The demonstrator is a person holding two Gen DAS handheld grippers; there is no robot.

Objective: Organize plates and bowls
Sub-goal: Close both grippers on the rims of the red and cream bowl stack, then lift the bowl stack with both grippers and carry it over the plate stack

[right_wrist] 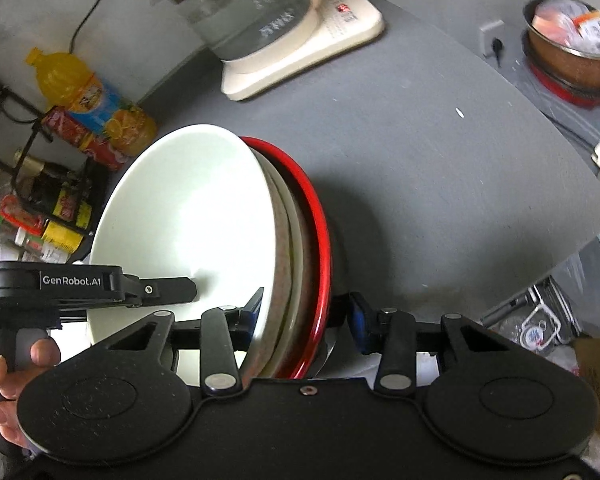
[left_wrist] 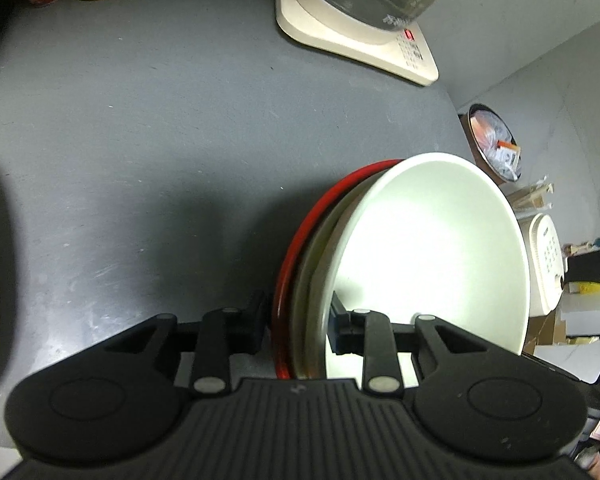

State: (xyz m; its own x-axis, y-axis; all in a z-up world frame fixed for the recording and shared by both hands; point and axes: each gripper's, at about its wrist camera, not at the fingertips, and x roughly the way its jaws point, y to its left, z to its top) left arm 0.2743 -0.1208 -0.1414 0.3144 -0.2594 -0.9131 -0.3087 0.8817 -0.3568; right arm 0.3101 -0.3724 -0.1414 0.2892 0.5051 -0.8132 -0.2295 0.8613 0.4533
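Stack of a glossy white bowl, a beige plate and a red-rimmed plate, held on edge above the grey tabletop. My left gripper and right gripper both pinch its rims. Mid-carry (I judge); next, level it and set down.

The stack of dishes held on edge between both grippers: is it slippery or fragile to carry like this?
Probably slippery: the white bowl looks glossy, and each gripper pinches only the rims. The stack, with the red plate outermost, looks rigid and likely breakable, so dishes could slide apart if tilted. The left gripper and right gripper share the load.
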